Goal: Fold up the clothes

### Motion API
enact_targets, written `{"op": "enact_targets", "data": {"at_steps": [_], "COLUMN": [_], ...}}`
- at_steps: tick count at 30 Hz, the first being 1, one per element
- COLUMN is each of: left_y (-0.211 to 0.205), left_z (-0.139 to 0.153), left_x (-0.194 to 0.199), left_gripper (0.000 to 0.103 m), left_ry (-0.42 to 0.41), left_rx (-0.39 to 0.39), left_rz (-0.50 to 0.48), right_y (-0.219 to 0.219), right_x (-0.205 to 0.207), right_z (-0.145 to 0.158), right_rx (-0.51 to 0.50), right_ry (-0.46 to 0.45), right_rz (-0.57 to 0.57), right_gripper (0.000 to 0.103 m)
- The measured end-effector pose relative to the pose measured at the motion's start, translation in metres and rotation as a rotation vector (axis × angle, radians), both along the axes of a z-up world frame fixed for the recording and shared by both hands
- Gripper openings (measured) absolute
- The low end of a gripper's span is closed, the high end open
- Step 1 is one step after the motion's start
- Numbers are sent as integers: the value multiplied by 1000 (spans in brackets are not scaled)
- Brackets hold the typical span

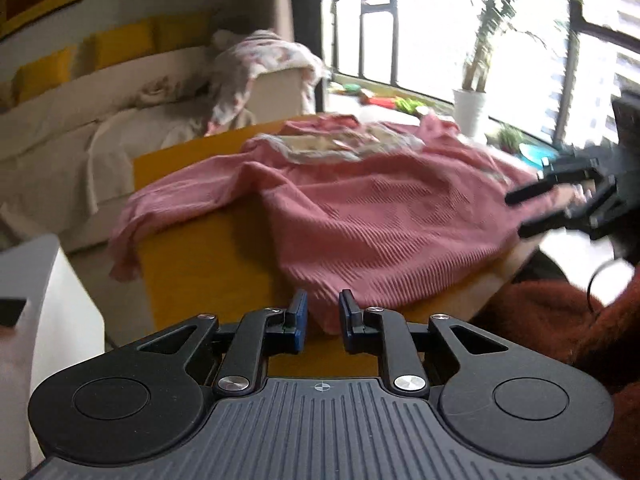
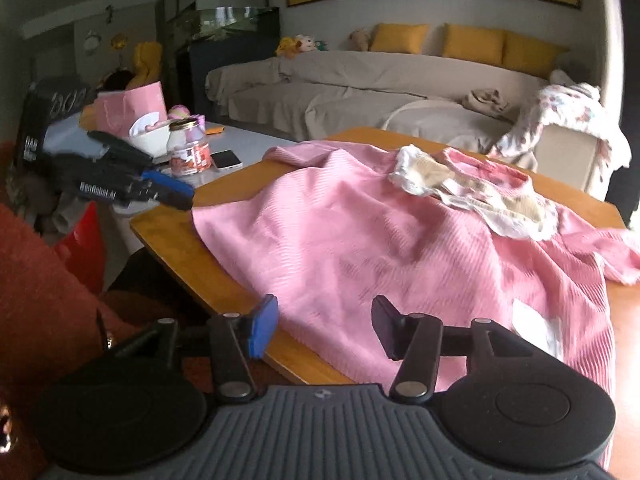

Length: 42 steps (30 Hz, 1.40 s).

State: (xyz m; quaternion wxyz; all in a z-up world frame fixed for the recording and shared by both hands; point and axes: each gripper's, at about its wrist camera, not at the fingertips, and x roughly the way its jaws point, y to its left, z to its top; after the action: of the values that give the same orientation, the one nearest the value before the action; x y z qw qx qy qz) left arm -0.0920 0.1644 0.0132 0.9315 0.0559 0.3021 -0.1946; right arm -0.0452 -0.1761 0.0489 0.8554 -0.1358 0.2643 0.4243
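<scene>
A pink ribbed garment (image 1: 360, 208) (image 2: 360, 240) with a white lace collar (image 2: 472, 192) lies spread on a yellow wooden table (image 1: 192, 264) (image 2: 168, 236). One sleeve hangs over the far left edge in the left wrist view. My left gripper (image 1: 323, 316) (image 2: 190, 198) is at the garment's near corner. Its blue pads stand close together with the cloth corner between them. My right gripper (image 2: 324, 330) (image 1: 520, 212) stands open just above the near hem at the table's edge. Nothing is pinched between its fingers.
A beige sofa (image 2: 360, 80) with yellow cushions runs behind the table, and a floral cloth (image 2: 568, 120) hangs over its armrest. A grey side table (image 2: 248, 136) holds a jar, a phone and a bowl. A potted plant (image 1: 470, 108) stands by the window. A rust-red sleeve (image 1: 560, 320) is nearby.
</scene>
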Motion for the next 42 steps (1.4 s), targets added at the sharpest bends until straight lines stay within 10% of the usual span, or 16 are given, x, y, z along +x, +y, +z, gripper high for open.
{"op": "enact_targets", "data": {"at_steps": [6, 10, 12, 16, 29, 35, 42], "left_y": [-25, -40, -46, -53, -38, -49, -24], "left_z": [11, 9, 0, -28, 7, -13, -43], "left_x": [6, 27, 41, 53, 87, 174, 237], "left_gripper": [55, 74, 75, 78, 98, 100, 99], "left_ry": [-8, 47, 116, 242, 164, 219, 287], "left_rx": [-77, -272, -357, -265, -481, -627, -574], "left_rz": [-149, -238, -266, -243, -194, -28, 116], "right_y": [21, -16, -35, -64, -72, -55, -56], "right_x": [-4, 13, 14, 3, 84, 167, 216], "right_z": [-4, -3, -9, -18, 16, 2, -29], "right_rx": [-32, 77, 109, 140, 318, 418, 370], "right_ry": [-2, 141, 217, 282, 211, 272, 302], "right_rz": [72, -51, -87, -121, -344, -509, -583], "right_gripper": [54, 54, 54, 56, 103, 103, 103]}}
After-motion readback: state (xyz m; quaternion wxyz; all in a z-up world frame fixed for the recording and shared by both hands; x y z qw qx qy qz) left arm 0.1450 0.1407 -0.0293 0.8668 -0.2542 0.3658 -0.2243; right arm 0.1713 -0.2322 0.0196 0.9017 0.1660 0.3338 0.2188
